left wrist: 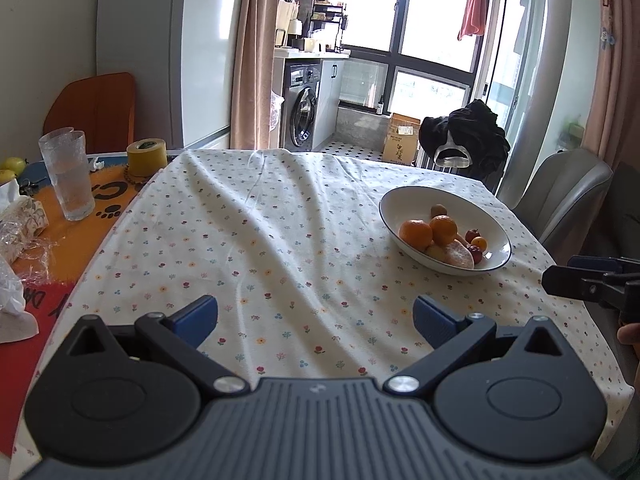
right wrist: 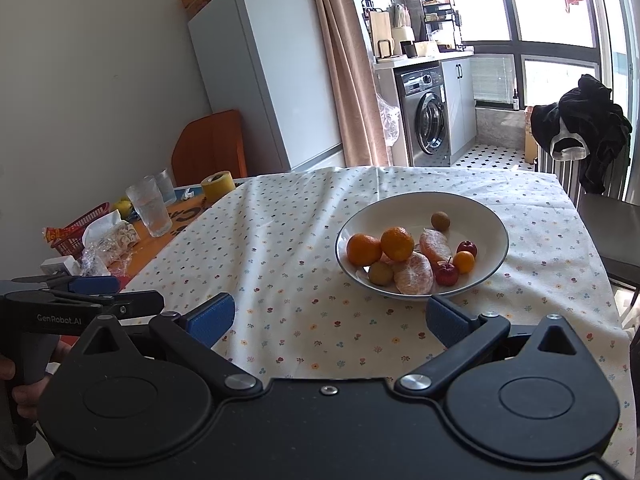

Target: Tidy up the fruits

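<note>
The right gripper (right wrist: 330, 318) is held with its blue-padded fingers (right wrist: 212, 320) spread wide and empty. Just ahead of them, slightly right, the white ceramic bowl of oranges and small fruits (right wrist: 486, 212) rests on the flower-print desk (right wrist: 280, 240). The left gripper (left wrist: 316, 316), likewise released, lies farther off, the bowl (left wrist: 400, 200) well to its right.

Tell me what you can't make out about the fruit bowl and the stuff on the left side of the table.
- Bowl floor, both views: the piled fruit covers it, so more pieces may lie underneath.
- Small brown fruit: too small to identify.
- Red basket, right wrist view: crumpled plastic wrap hides its contents.
- Yellow fruits, left wrist view: cut off by the image edge.
</note>
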Motion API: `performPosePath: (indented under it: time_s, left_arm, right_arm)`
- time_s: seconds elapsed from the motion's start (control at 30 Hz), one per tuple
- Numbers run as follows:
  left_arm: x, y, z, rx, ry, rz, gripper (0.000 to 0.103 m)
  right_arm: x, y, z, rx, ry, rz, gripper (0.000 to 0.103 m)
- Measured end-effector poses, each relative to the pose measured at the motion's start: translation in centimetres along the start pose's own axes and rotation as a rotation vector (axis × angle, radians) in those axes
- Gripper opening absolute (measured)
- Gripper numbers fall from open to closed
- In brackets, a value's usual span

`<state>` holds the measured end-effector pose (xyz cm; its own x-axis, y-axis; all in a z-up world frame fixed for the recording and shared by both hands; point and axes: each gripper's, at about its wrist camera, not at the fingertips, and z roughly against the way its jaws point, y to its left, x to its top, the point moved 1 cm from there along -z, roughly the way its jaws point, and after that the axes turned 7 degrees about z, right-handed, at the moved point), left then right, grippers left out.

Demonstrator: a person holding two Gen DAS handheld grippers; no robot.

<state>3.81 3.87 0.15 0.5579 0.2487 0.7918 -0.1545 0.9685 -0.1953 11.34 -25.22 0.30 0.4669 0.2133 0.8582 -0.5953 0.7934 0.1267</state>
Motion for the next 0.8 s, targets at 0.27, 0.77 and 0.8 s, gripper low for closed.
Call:
performPosePath:
  time_s: [0.27,0.77,0.8]
  left_arm:
    - [-0.22,-0.74,-0.07,-0.008,0.002,-0.026,0.103]
    - [-0.39,-0.69,-0.14,-0.007,0.006,-0.025,0.103]
    - [-0.39,-0.69,-0.14,-0.007,0.005,-0.025,0.103]
  right_arm:
    - [-0.13,-0.09,-0.13,0.006,0.01,-0.006,0.103]
    - [-0.27,0.16,-0.25,0.006,0.022,-0.003,0.103]
    - [-0.27,0.16,-0.26,0.007,0.022,-0.003,0.103]
